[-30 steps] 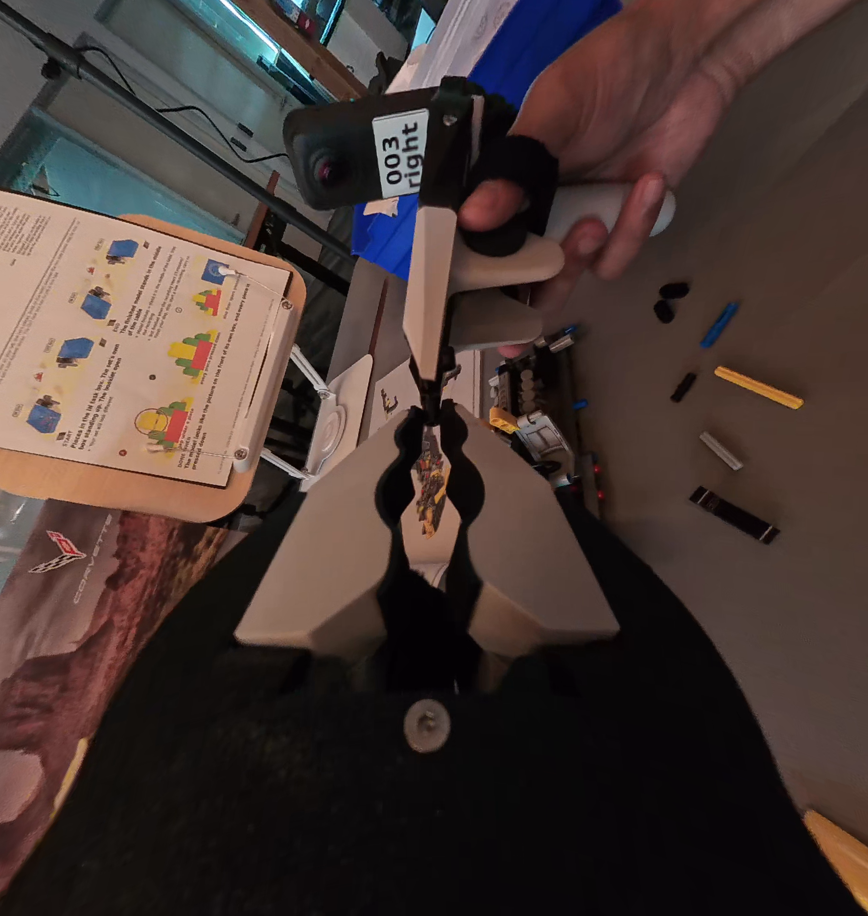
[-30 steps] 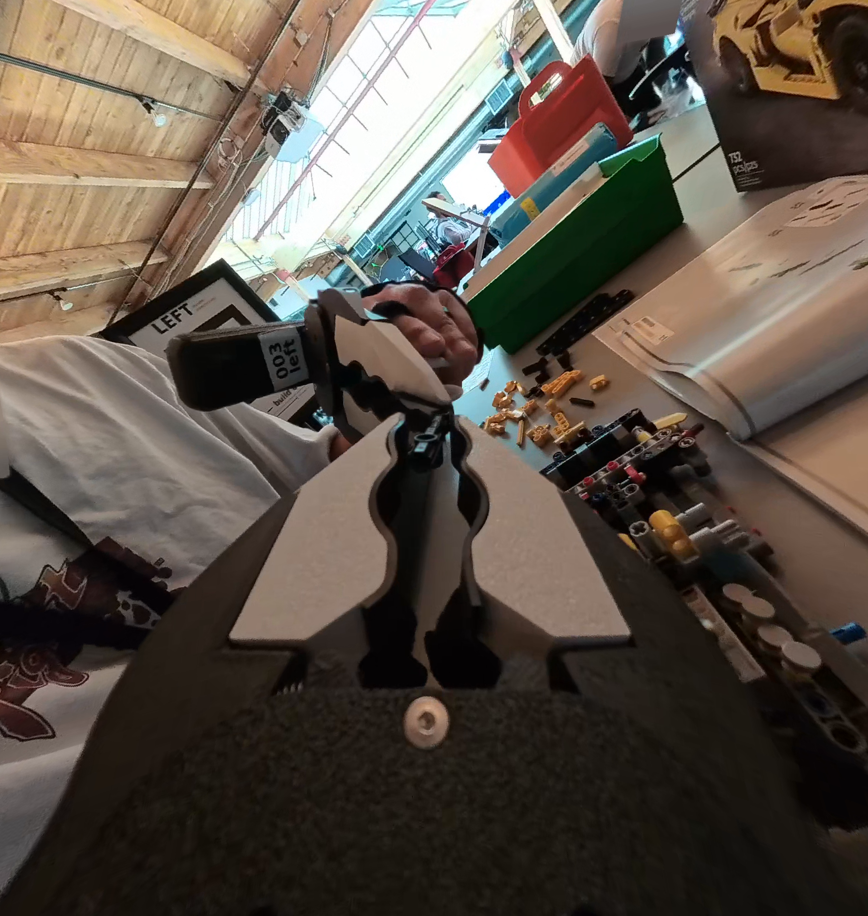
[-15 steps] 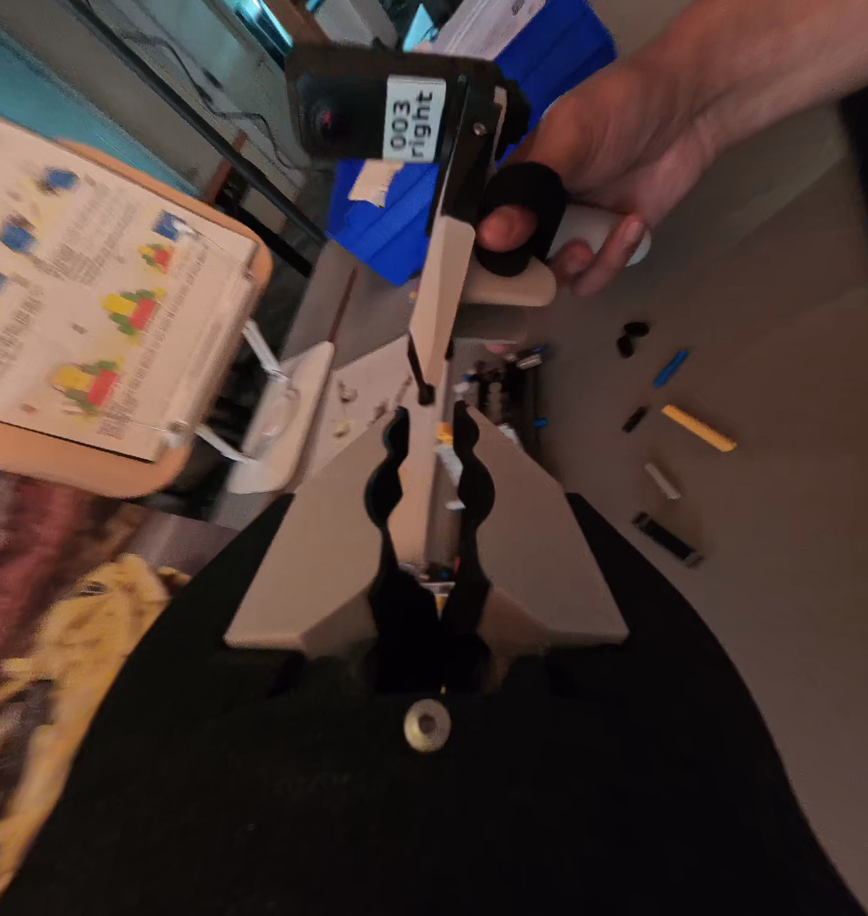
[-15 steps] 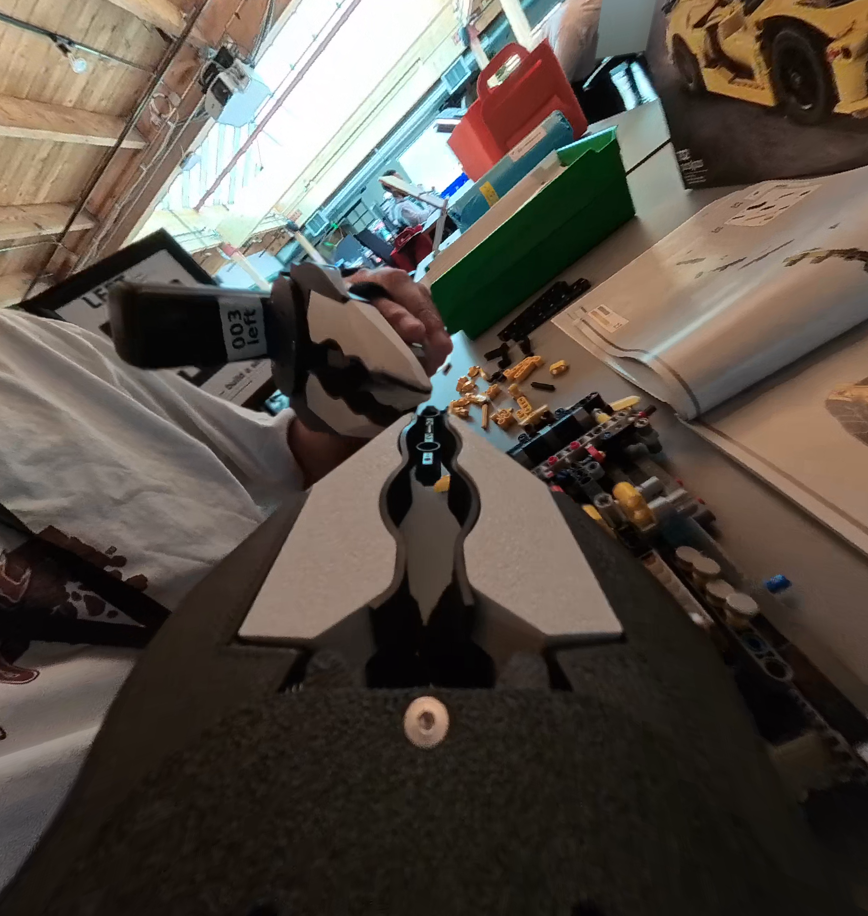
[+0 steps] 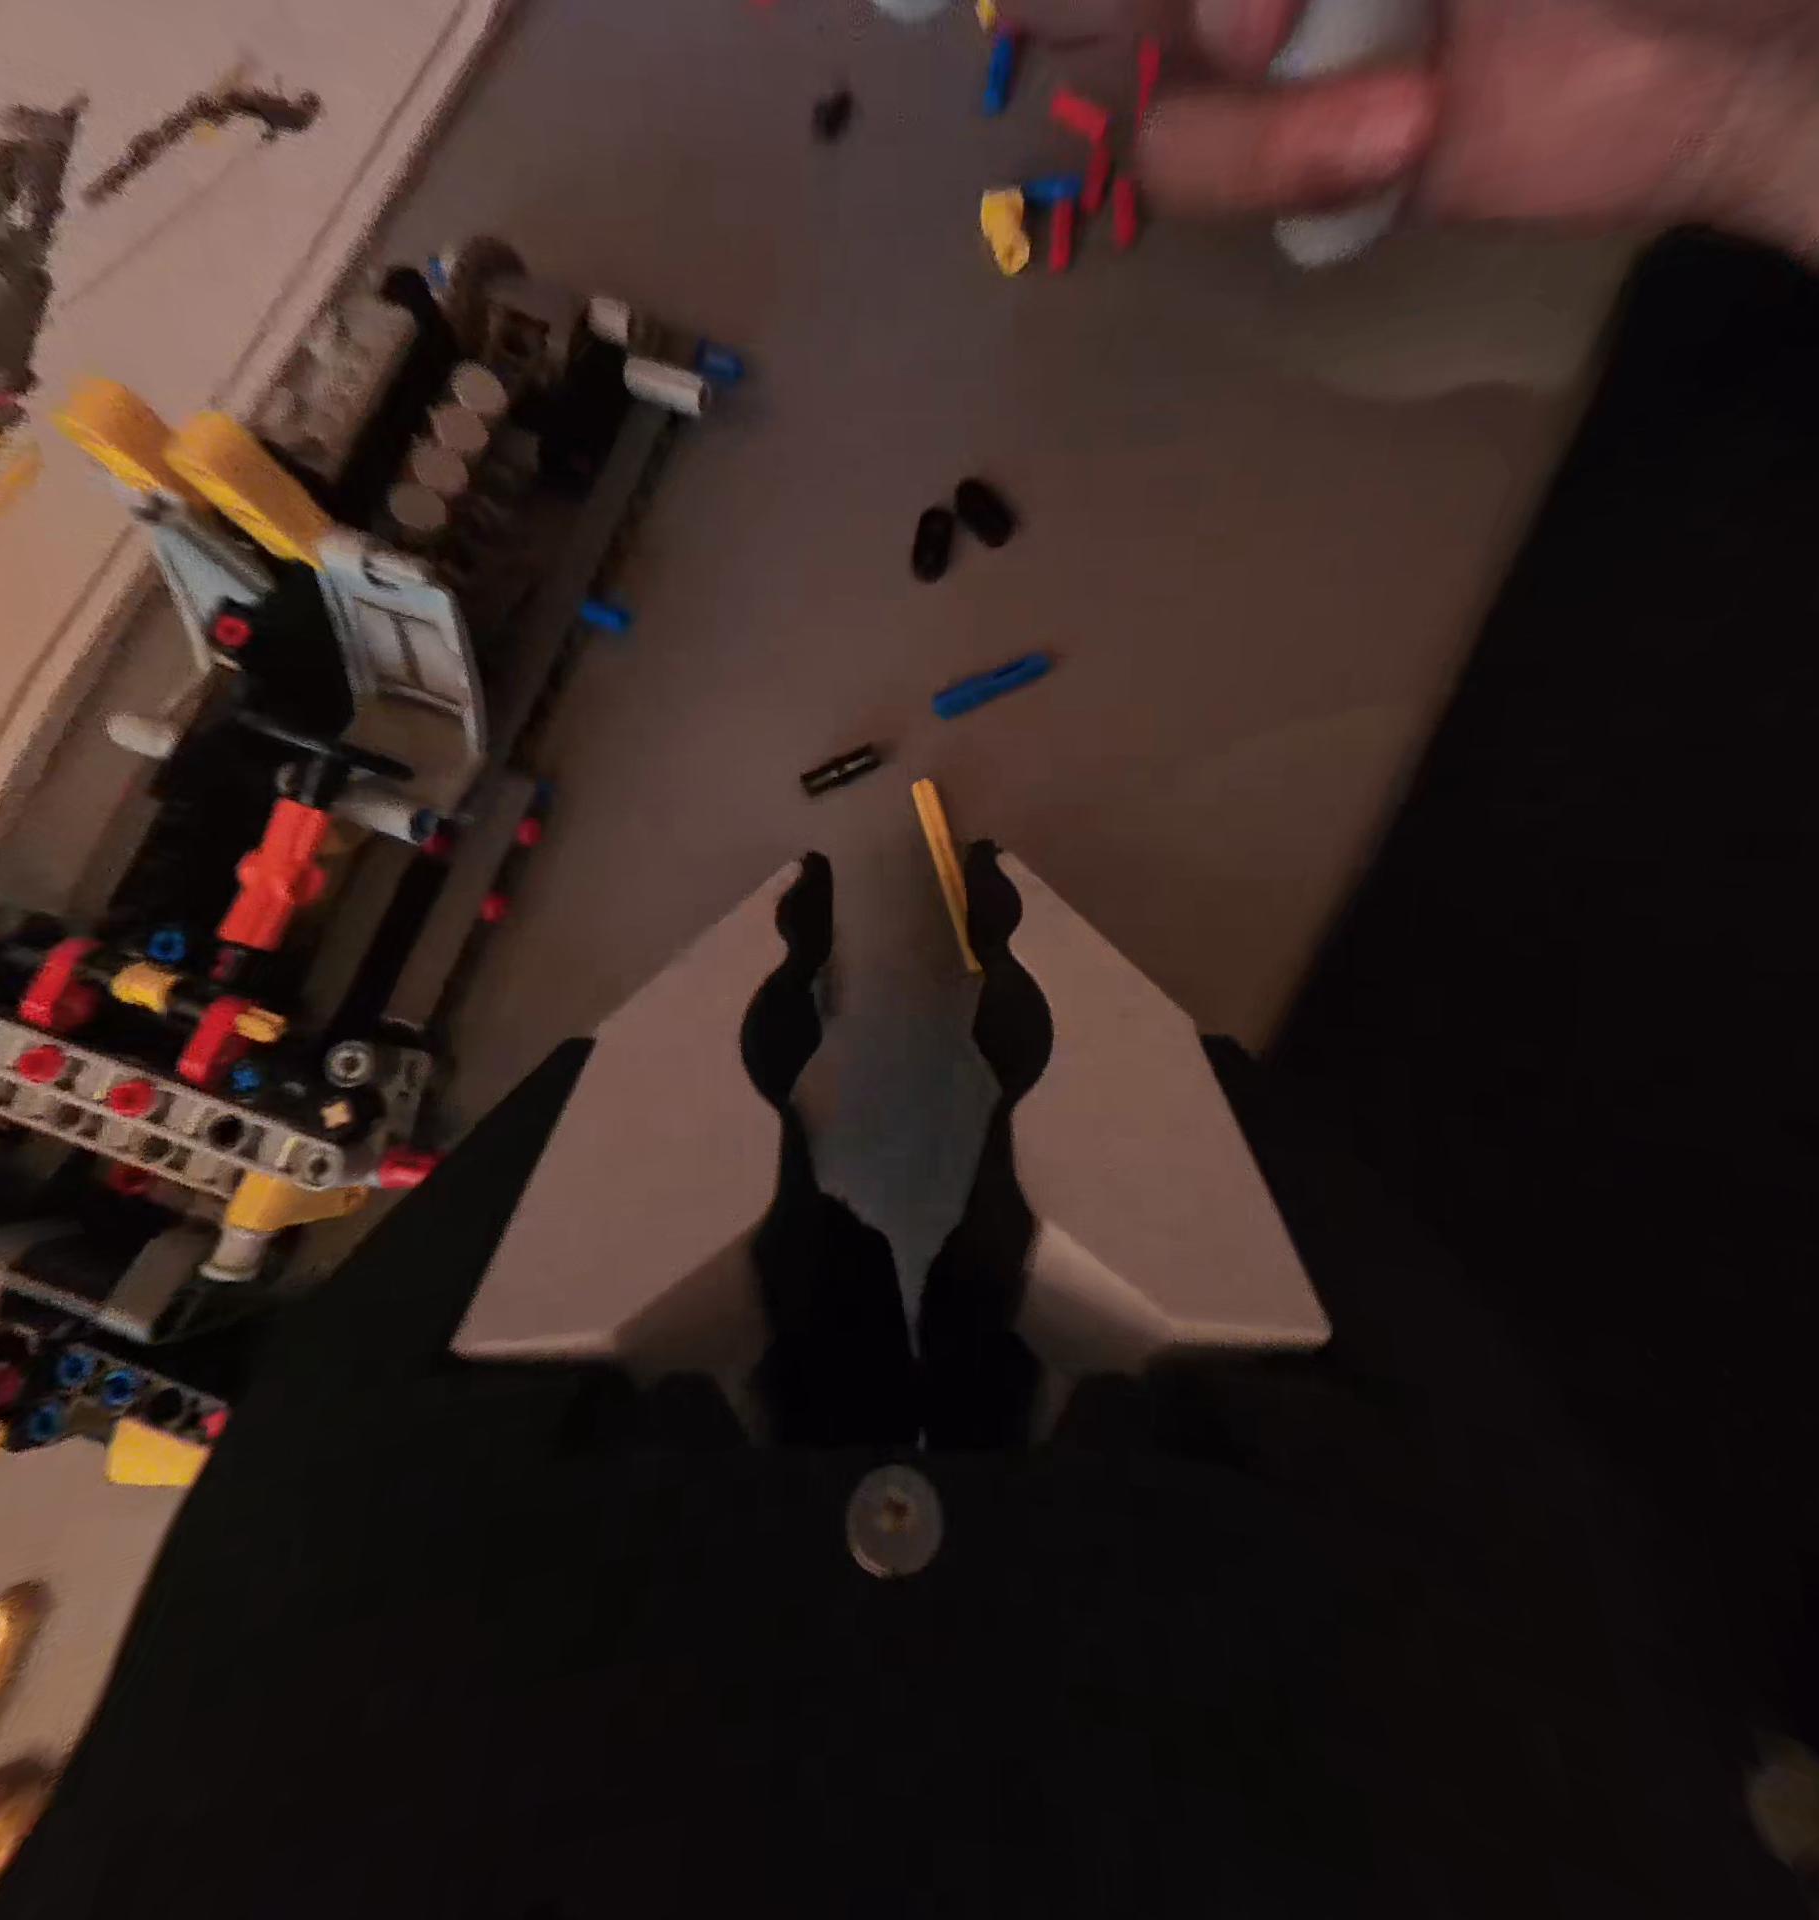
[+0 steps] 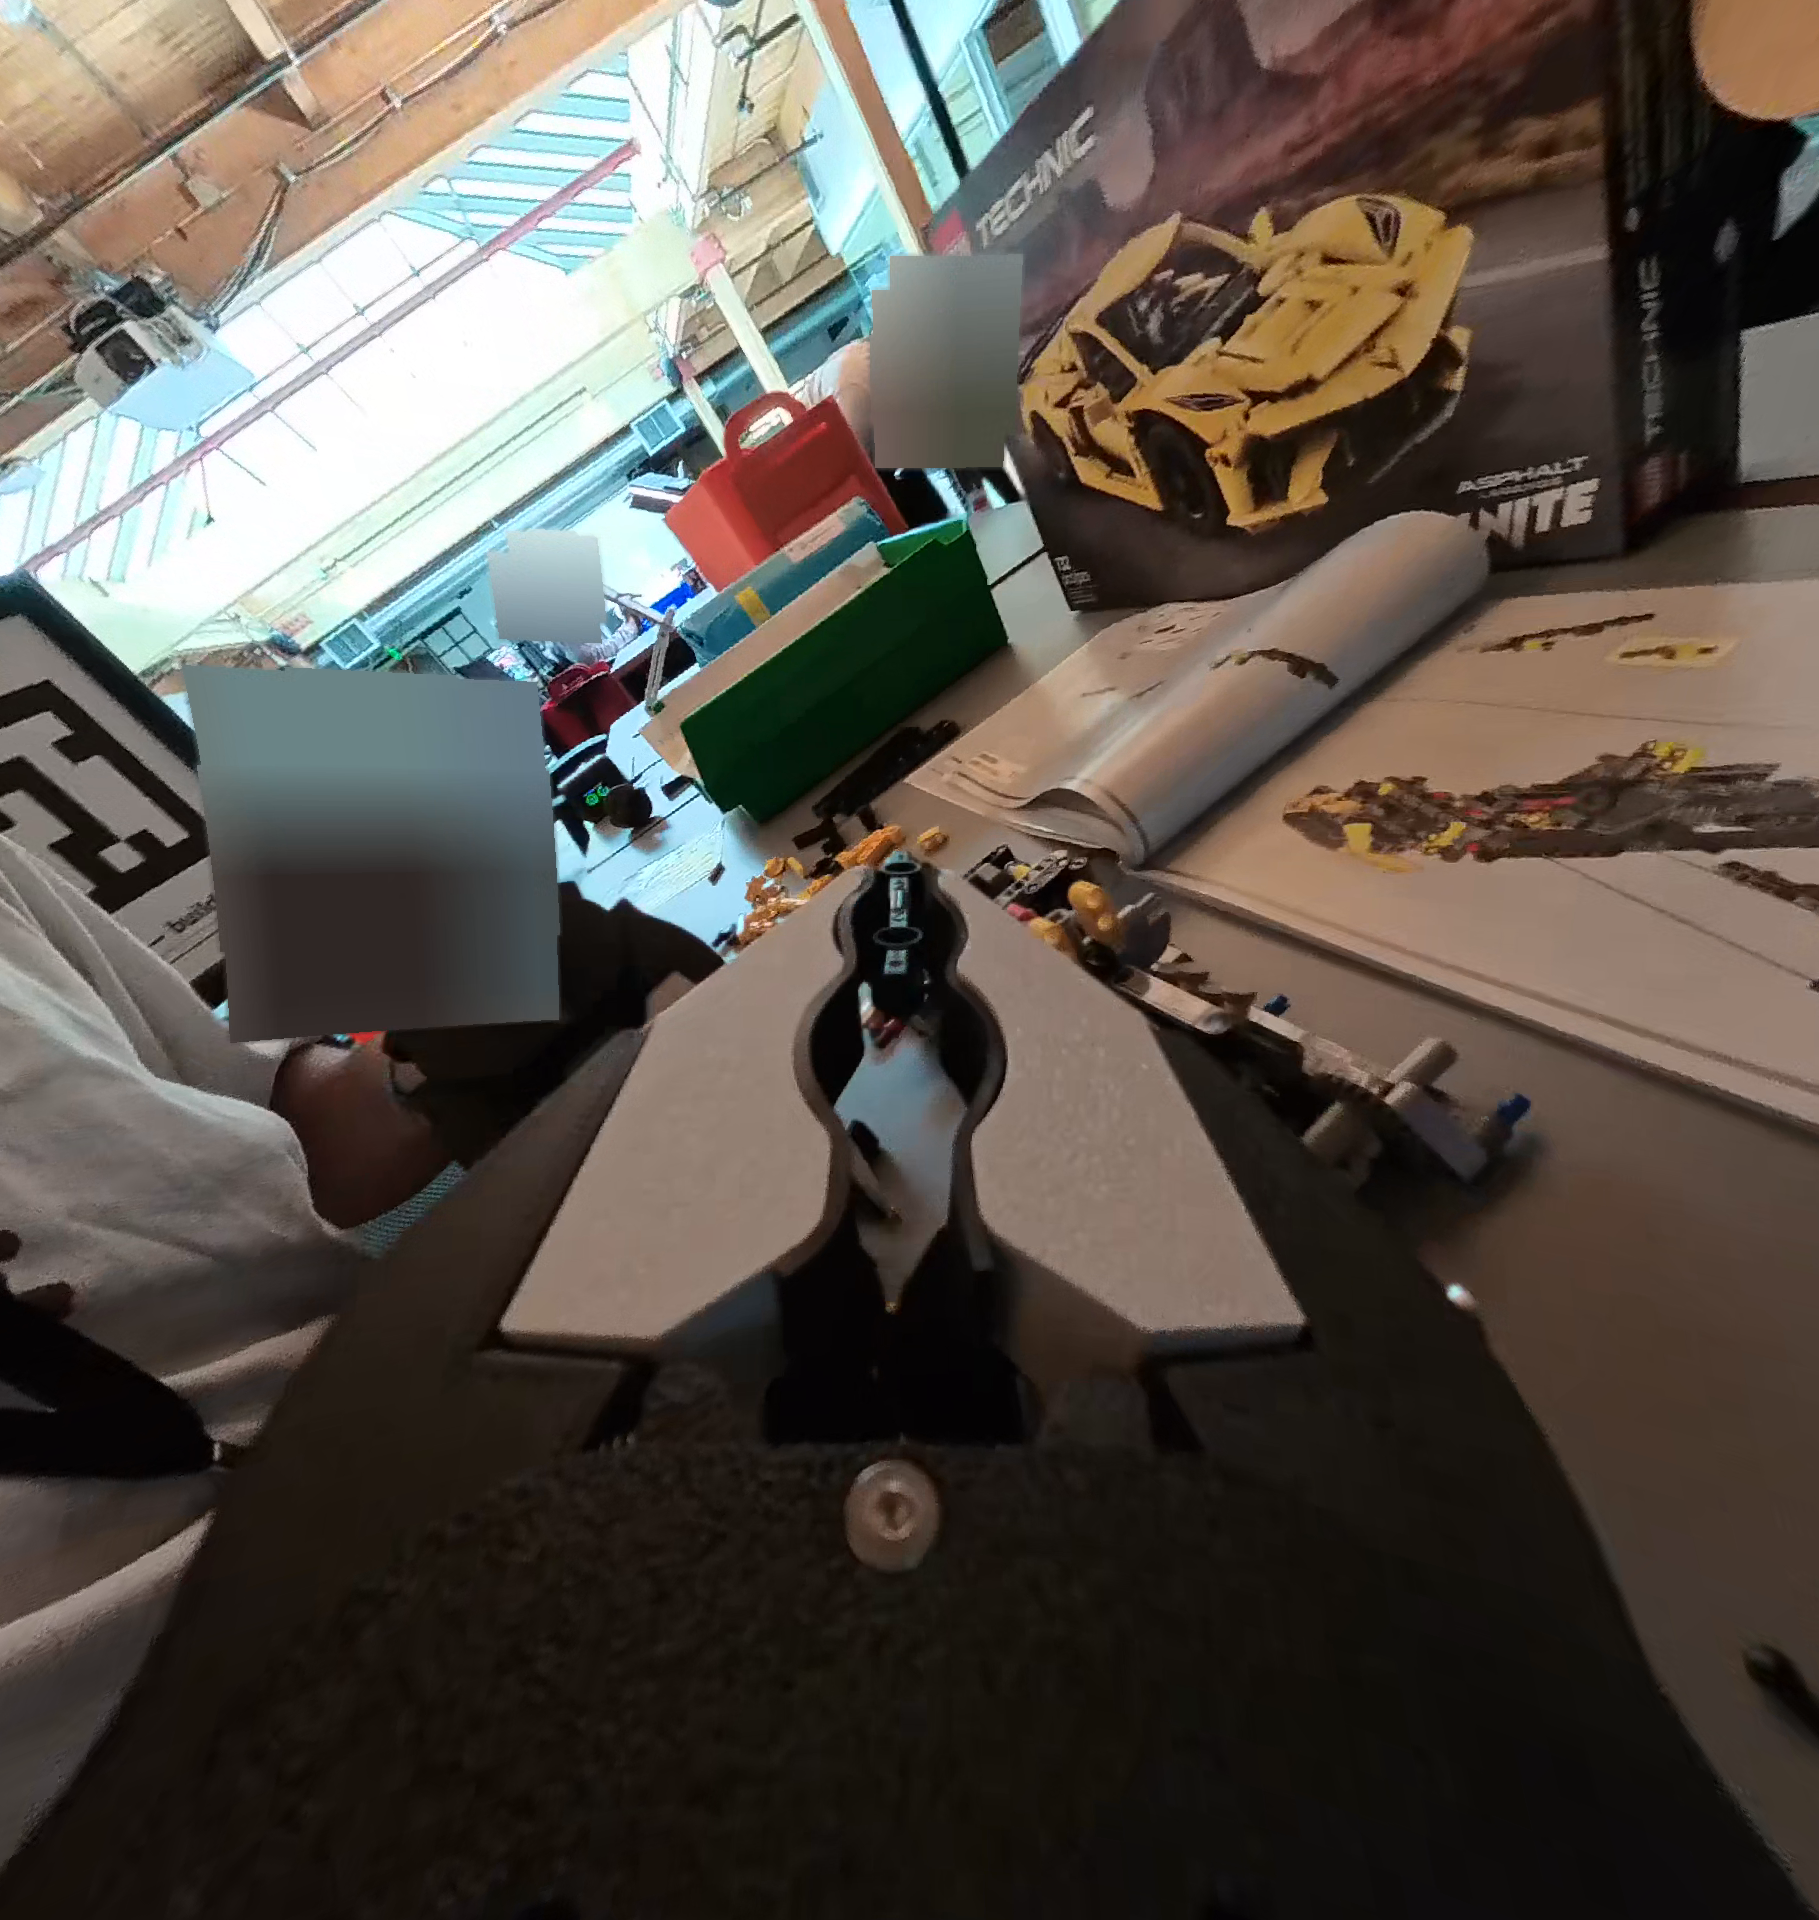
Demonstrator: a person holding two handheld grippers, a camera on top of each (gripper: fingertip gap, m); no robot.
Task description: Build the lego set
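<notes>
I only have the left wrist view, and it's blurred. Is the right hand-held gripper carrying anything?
Observer: Yes. The right hand-held gripper is shut on a small black piece at its fingertips.
Operator: Any picture of the finished car nearby?
Observer: The set's box stands upright behind the open booklet, showing a yellow car.
Operator: Where are more loose parts?
Observer: A pile of yellow pieces lies on the table just in front of a green bin.
</notes>
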